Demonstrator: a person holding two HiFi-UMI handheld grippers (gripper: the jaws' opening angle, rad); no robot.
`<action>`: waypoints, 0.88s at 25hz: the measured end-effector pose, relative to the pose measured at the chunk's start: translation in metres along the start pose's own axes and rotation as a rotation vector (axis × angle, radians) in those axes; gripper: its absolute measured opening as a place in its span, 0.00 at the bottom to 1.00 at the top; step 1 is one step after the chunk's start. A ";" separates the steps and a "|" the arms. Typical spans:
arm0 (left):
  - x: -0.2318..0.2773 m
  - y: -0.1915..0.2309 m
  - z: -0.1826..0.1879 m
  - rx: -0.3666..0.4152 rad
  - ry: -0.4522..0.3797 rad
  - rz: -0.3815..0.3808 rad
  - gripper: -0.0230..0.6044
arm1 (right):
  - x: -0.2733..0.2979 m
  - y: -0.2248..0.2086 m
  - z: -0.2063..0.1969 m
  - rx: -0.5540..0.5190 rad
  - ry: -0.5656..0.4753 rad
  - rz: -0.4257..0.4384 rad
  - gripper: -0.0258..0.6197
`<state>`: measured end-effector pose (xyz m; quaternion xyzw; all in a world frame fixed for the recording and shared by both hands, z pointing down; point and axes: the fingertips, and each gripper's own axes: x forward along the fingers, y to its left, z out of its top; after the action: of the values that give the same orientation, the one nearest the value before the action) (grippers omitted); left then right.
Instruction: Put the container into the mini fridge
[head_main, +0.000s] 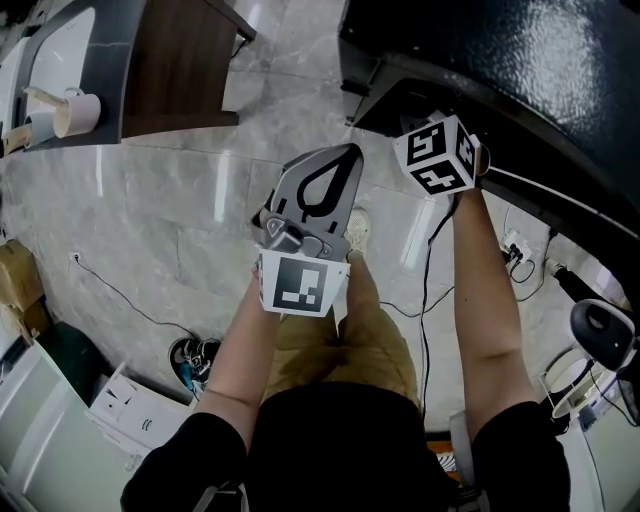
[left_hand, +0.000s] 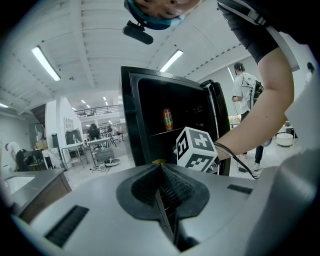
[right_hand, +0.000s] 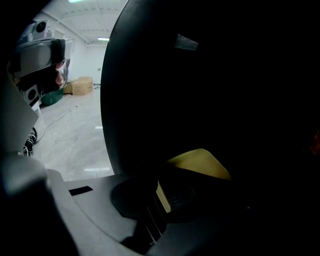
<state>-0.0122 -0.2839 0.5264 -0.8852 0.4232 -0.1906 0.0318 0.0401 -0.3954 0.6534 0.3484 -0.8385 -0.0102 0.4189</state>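
Container, a yellow edge in the dark, is pinched between the narrow jaws of your right gripper inside the mini fridge, your left gripper closed and empty outside; placing seems underway, so rest it level, then release.

The mini fridge stands open. A can occupies the upper shelf. My right gripper, clamped on the yellow container, fills the lower opening. I see bare floor left of it.
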 end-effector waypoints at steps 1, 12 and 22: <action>0.000 0.000 0.001 0.001 0.001 -0.001 0.08 | -0.001 -0.001 0.001 -0.004 -0.005 -0.006 0.13; 0.003 -0.005 0.011 0.008 -0.007 -0.015 0.08 | -0.011 -0.003 -0.001 -0.055 0.000 -0.024 0.19; 0.004 -0.015 0.033 0.024 -0.028 0.004 0.08 | -0.032 -0.002 0.000 -0.103 -0.010 -0.035 0.19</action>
<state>0.0131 -0.2806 0.4998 -0.8865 0.4221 -0.1831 0.0488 0.0540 -0.3778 0.6311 0.3406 -0.8328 -0.0625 0.4319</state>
